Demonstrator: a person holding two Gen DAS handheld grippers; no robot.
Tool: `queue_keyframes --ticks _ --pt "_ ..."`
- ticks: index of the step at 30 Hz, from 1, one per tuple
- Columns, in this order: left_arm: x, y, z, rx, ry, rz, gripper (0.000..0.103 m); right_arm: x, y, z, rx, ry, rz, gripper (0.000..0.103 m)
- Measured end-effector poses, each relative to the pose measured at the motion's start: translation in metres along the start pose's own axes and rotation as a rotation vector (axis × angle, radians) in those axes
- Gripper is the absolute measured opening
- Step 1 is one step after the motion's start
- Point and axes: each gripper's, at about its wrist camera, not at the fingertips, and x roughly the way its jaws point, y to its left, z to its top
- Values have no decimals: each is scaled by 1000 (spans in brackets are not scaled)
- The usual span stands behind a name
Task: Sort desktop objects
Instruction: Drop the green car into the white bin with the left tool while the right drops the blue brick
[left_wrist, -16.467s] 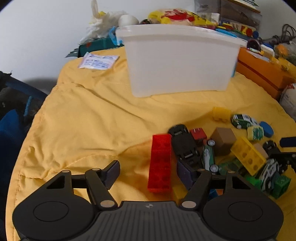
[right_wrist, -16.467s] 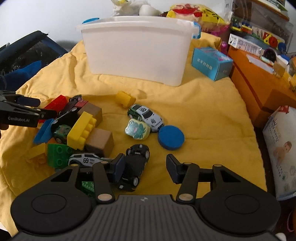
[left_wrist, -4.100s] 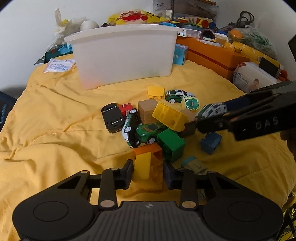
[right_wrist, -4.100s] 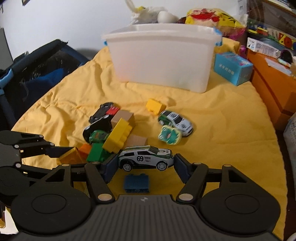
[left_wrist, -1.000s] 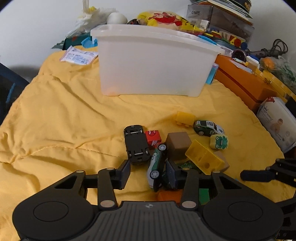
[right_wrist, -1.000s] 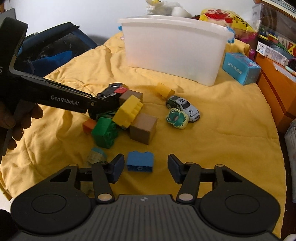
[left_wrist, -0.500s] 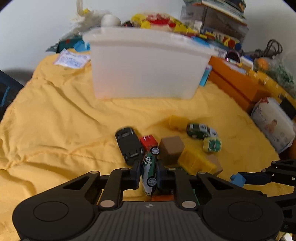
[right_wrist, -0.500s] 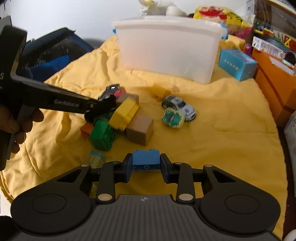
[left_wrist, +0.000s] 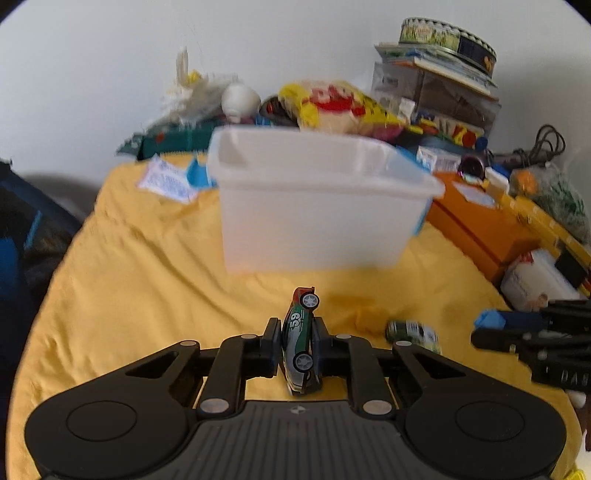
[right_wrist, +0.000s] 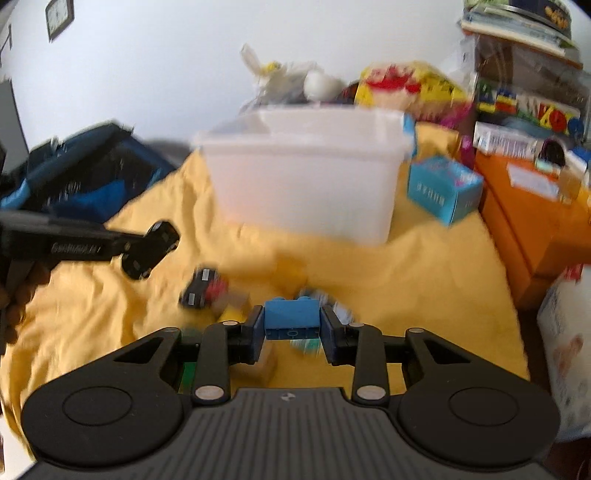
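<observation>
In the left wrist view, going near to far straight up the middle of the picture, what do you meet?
left gripper shut on the green toy car → bare yellow blanket → white plastic bin → yellow and red bag behind the bin → white wall.

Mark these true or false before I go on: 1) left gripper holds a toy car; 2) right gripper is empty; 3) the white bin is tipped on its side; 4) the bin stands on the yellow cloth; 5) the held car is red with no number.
1) True: the left gripper is shut on the car.
2) False: the right gripper clamps a blue brick.
3) False: the bin stands upright, open at the top.
4) True: it stands on the cloth.
5) False: the car is green, numbered 59.
</observation>
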Motion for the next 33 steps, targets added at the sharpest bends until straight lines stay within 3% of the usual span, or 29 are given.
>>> queue_keyframes --ticks 11,19,26,27,28,29,30,33 --pt "9 8 84 9 -93 24 19 22 -28 95 46 -132 -22 35" --pt "43 12 133 12 -105 38 19 57 -47 147 42 -111 -37 35" --pt "68 13 158 24 -84 54 21 85 -56 168 57 -63 -40 36" --pt "70 13 160 20 -86 64 22 89 -57 170 55 -52 -40 37" --pt "72 14 162 15 -89 77 30 92 -57 172 54 -43 -40 50" --pt "74 14 162 12 -83 93 46 95 -57 173 51 -37 -41 61" --pt "77 14 161 9 -73 106 52 97 -57 173 49 -34 -47 75" --pt "75 17 153 6 -72 114 53 95 -58 171 54 -49 -60 75"
